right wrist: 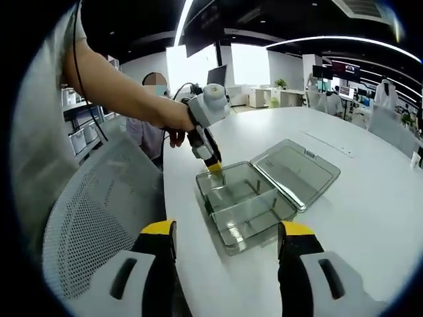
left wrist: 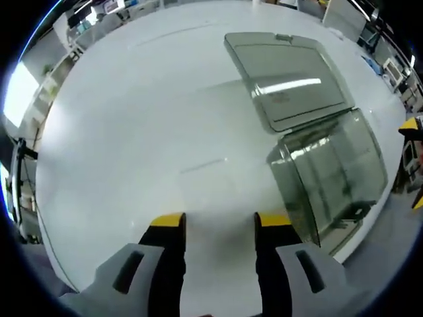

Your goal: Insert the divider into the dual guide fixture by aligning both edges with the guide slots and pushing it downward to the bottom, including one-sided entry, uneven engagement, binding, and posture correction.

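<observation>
Right gripper view, mesh chair [right wrist: 99, 211] beside table [right wrist: 370, 205]

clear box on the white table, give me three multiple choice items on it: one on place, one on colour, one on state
1. Where does the clear box sit?
A. on the white table
B. on the mesh chair
C. on the floor

2. What colour are the jaw tips of the right hand-held gripper?
A. red
B. yellow
C. blue

3. How is the box lid?
A. shut
B. taken away
C. swung open, lying flat beside the box

Answers: 1 A, the right gripper view shows it resting near the table's edge; 2 B, both tips are yellow over black; 3 C, both views show the hinged lid laid back on the table.
</observation>
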Demonstrator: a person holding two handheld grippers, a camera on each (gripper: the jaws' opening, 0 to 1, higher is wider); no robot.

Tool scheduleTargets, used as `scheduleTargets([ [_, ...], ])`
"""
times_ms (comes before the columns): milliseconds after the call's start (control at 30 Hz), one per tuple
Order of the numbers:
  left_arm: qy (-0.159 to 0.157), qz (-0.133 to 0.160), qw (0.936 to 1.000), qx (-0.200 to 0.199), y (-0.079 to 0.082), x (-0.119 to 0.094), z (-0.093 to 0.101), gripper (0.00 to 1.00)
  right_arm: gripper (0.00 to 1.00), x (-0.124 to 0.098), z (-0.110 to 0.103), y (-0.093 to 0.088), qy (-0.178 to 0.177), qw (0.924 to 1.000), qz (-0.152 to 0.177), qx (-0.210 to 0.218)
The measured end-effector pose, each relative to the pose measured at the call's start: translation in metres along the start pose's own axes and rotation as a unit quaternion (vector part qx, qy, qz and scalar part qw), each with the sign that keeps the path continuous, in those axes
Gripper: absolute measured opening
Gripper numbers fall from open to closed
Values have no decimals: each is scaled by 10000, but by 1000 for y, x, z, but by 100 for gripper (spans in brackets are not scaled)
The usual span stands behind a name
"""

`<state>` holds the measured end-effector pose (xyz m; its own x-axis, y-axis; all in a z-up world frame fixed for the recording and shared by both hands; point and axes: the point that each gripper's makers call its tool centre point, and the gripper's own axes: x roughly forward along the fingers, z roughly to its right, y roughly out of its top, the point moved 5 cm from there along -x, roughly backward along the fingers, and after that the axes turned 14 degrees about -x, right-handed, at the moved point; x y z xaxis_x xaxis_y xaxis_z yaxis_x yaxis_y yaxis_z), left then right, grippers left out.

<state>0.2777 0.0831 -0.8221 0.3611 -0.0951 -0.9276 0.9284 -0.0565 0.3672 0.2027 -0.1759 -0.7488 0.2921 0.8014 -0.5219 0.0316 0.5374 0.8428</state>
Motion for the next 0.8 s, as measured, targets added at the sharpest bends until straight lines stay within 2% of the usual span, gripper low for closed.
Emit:
scheduleTargets([
  [200,-1,5,10000,-10,0,-1,0,32,59,-1,0,-1,4,10000,-3,10],
  [800,-33,-176,9998,55,-3,-2,0,31,59,-3,1,-3,-5,10000,1,17],
])
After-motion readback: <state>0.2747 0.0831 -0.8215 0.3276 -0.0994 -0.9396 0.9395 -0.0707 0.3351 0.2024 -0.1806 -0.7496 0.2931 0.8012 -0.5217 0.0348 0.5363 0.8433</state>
